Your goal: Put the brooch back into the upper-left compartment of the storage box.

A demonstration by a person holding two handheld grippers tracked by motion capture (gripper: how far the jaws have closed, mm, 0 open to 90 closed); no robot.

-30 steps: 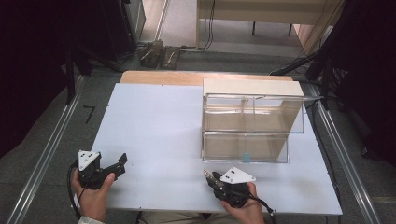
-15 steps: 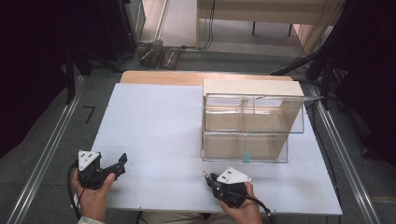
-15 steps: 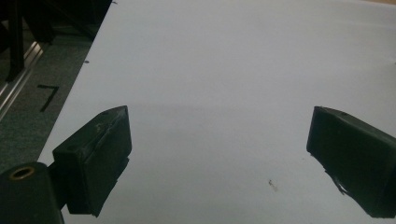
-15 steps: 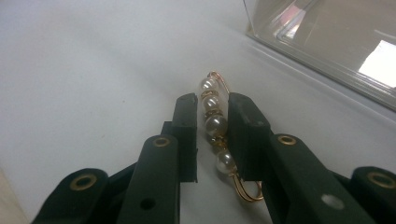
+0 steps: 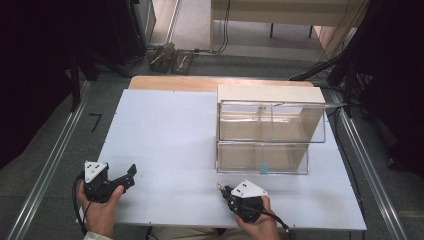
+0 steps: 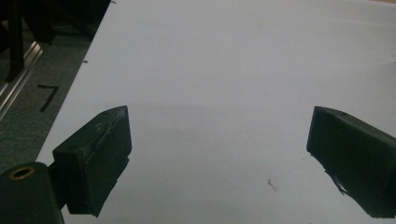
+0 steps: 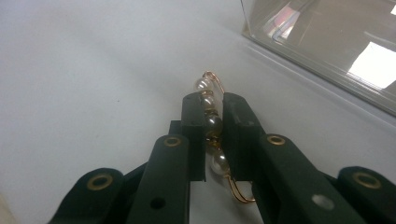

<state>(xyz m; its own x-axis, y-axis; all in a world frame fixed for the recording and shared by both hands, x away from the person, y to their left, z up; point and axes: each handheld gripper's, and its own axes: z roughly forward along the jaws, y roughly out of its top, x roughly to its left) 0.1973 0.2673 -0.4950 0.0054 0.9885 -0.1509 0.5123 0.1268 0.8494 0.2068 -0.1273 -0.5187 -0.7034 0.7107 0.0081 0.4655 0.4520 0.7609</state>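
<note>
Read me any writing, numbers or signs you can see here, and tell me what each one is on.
"7": a dark mark on the grey floor left of the white table, seen in the left gripper view and the high view.
No other text is readable.

From the high view we look forward and down on the whole tabletop (image 5: 165, 130). The left gripper cam sits very near, low over the bare white surface. The right gripper cam, also close, faces the clear box (image 7: 327, 42), which the high view shows too.
</note>
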